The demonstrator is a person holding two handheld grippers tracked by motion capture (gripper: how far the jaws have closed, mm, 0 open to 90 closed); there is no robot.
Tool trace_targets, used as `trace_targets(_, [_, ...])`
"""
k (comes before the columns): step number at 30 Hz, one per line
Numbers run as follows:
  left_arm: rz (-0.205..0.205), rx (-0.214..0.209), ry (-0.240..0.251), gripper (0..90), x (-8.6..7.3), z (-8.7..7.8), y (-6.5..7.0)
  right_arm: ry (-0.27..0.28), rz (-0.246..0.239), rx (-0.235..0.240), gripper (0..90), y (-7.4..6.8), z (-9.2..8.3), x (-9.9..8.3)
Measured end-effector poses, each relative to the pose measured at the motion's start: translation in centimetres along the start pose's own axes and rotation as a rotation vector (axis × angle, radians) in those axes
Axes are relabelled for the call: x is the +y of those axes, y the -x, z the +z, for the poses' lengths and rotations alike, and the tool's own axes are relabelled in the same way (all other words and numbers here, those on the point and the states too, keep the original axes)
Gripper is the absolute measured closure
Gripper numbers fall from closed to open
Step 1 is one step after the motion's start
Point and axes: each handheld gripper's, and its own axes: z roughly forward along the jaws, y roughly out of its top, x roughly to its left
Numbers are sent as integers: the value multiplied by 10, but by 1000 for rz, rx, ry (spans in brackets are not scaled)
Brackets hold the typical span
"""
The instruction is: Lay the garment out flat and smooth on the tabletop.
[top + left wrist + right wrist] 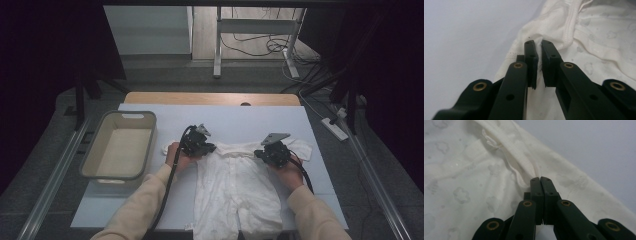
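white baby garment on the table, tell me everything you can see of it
The white baby garment looks like soft cotton with a faint cloud print and ribbed neckline trim. It lies flat, front up and wrinkled, on the pale table, short sleeves spread, legs toward the person. The left hand-held gripper and right hand-held gripper each pinch a shoulder.

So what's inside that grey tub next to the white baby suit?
Nothing that I can see: the tub shows a bare pale floor. Its near wall hides a strip along the bottom, so something small and flat there could go unseen.
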Motion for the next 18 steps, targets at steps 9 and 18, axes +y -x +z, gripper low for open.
trace_targets(9, [-2,1,14,797,1,-2,-1,103,46,-42,889,14,-17,9])
trace_targets(18, [-24,8,10,785,1,0,-7,133,74,-60,890,32,-9,26])
